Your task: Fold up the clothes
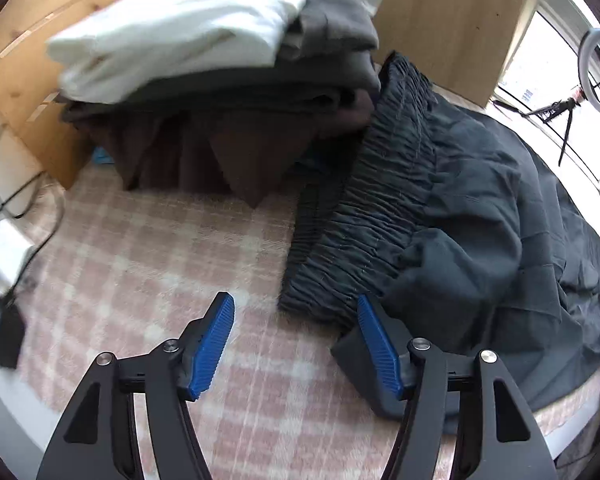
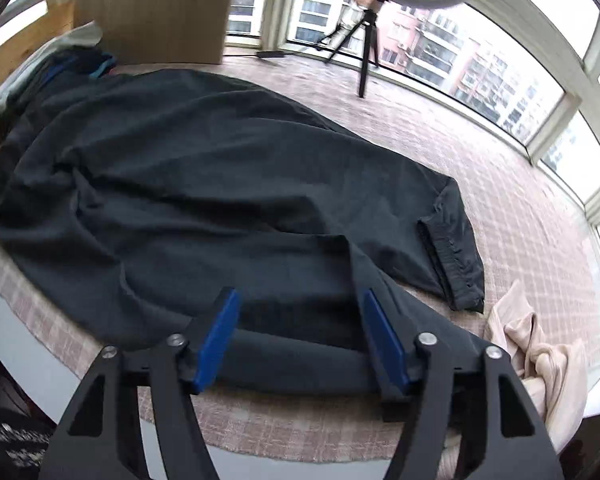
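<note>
Dark trousers (image 2: 220, 184) spread flat on checked blanket (image 1: 160, 248), long axis from gathered waistband (image 1: 364, 220) to cuff (image 2: 452, 256). Left gripper (image 1: 296, 344) spread, empty, nearest waistband corner. Right gripper (image 2: 300, 340) spread over leg, pinching nothing.

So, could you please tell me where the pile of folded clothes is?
In the left wrist view, the pile of folded clothes sits top centre on the checked blanket, against the wooden board, left of the dark trousers' waistband.

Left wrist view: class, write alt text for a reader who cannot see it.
The open left gripper hovers over a pink checked blanket, beside the elastic waistband of dark trousers laid flat. Behind them is a stack of folded clothes, a white garment on top.
</note>
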A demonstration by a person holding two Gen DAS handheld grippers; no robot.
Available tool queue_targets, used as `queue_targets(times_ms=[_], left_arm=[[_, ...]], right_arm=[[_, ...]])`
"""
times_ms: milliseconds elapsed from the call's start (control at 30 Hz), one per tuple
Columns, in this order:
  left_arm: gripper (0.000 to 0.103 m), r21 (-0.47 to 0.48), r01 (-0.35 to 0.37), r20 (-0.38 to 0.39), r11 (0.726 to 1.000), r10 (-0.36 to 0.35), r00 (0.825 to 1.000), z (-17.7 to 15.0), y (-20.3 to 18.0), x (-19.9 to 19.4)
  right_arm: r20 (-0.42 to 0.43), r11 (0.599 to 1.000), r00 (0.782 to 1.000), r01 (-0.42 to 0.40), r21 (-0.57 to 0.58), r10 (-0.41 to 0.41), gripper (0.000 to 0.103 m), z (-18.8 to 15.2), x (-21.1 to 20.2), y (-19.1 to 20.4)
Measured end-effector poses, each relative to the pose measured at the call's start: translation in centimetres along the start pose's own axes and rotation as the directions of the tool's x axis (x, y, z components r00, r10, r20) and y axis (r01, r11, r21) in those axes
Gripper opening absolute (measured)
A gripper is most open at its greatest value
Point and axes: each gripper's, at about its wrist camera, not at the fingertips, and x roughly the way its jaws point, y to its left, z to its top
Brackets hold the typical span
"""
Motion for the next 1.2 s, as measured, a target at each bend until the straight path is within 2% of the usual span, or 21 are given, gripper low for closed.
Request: queue_targets(times_ms=[100,167,200,233,300,333,467,600,667,700,733,767,800,833,967,1033,1100,1133,1200], left_arm=[[0.063,0.049,0.004,-0.025,0.999,-0.002,1.000,0.7,-0.9,1.6],[0.046,0.054,0.051,-0.030,0.997,-0.049,0.998,0.9,-1.4,2.0],[0.044,0.064,0.061,-0.026,0.996,-0.060,0.998,1.0,-1.8,2.0],[0.033,0.076,0.056,-0.011,0.996,-0.056,0.998,1.0,-2.0,1.7],[0.025,0.078,0.068,0.013,0.995,-0.069,0.998,1.1,-2.1,0.6],[0.017,0.069,0.081,0.026,0.994,-0.083,0.996,1.2,-1.8,-0.1],[0.008,-0.016,0.171,0.088,0.985,-0.169,0.982,1.8,0.6,-3.9],[0.005,-0.004,0.148,0.128,0.989,-0.146,0.981,2.2,1.2,-6.7],[0.004,-0.005,0.142,0.147,0.990,-0.140,0.979,2.5,1.1,-7.8],[0.004,-0.018,0.155,0.161,0.988,-0.150,0.975,2.6,1.0,-8.3],[0.004,-0.032,0.168,0.179,0.985,-0.160,0.971,2.7,1.1,-8.9],[0.004,-0.045,0.179,0.201,0.983,-0.167,0.965,2.6,1.3,-9.6],[0.003,-0.049,0.183,0.223,0.982,-0.168,0.960,2.7,1.4,-10.4],[0.003,-0.049,0.181,0.250,0.982,-0.164,0.954,3.0,1.1,-11.3],[0.002,-0.025,0.213,0.359,0.977,-0.190,0.914,5.5,-0.8,-15.5],[0.002,0.005,0.228,0.428,0.974,-0.208,0.879,7.4,-1.5,-18.5],[0.001,0.024,0.256,0.494,0.966,-0.234,0.837,9.3,-2.4,-21.7],[0.000,0.036,0.270,0.529,0.962,-0.247,0.812,10.3,-2.7,-23.6],[0.000,0.051,0.293,0.604,0.955,-0.263,0.752,11.6,-3.3,-27.5]], right_arm=[[-0.003,0.997,0.999,-0.054,-0.047,0.053,0.065,-0.9,-0.1,1.9],[-0.003,0.993,0.994,-0.106,-0.044,0.106,0.065,-1.2,0.0,2.2],[0.004,0.991,0.992,-0.126,-0.040,0.127,0.065,-1.4,-0.1,2.1],[0.010,0.989,0.989,-0.147,-0.035,0.147,0.065,-1.6,-0.1,2.0],[0.020,0.982,0.982,-0.187,-0.026,0.187,0.065,-2.0,-0.1,1.7],[0.015,0.979,0.979,-0.202,-0.025,0.203,0.065,-2.2,0.0,1.7],[-0.009,0.965,0.969,-0.248,-0.084,0.248,0.065,-2.9,0.8,3.1],[-0.051,0.950,0.979,-0.201,-0.239,0.195,0.066,-2.8,2.7,5.7],[-0.078,0.937,0.978,-0.206,-0.280,0.192,0.065,-2.6,3.5,6.4],[-0.070,0.937,0.976,-0.216,-0.276,0.204,0.059,-2.4,3.3,6.3],[-0.071,0.938,0.975,-0.223,-0.266,0.212,0.043,-2.1,3.3,6.1],[-0.090,0.943,0.973,-0.227,-0.244,0.211,0.001,-1.8,3.4,5.7],[-0.094,0.949,0.972,-0.229,-0.215,0.214,0.001,-1.5,3.4,5.1],[-0.063,0.958,0.973,-0.231,-0.170,0.223,0.001,-1.0,2.8,4.1],[0.123,0.983,0.975,-0.185,0.001,0.184,0.000,2.2,-1.4,-0.6],[0.230,0.984,0.962,-0.166,0.066,0.147,0.000,4.3,-4.6,-3.2],[0.345,0.988,0.936,-0.115,0.106,0.072,0.000,6.9,-8.6,-5.5],[0.401,0.987,0.916,-0.094,0.131,0.034,0.000,8.1,-10.6,-6.7],[0.511,0.979,0.859,-0.074,0.190,-0.035,0.000,10.3,-15.3,-9.2]])
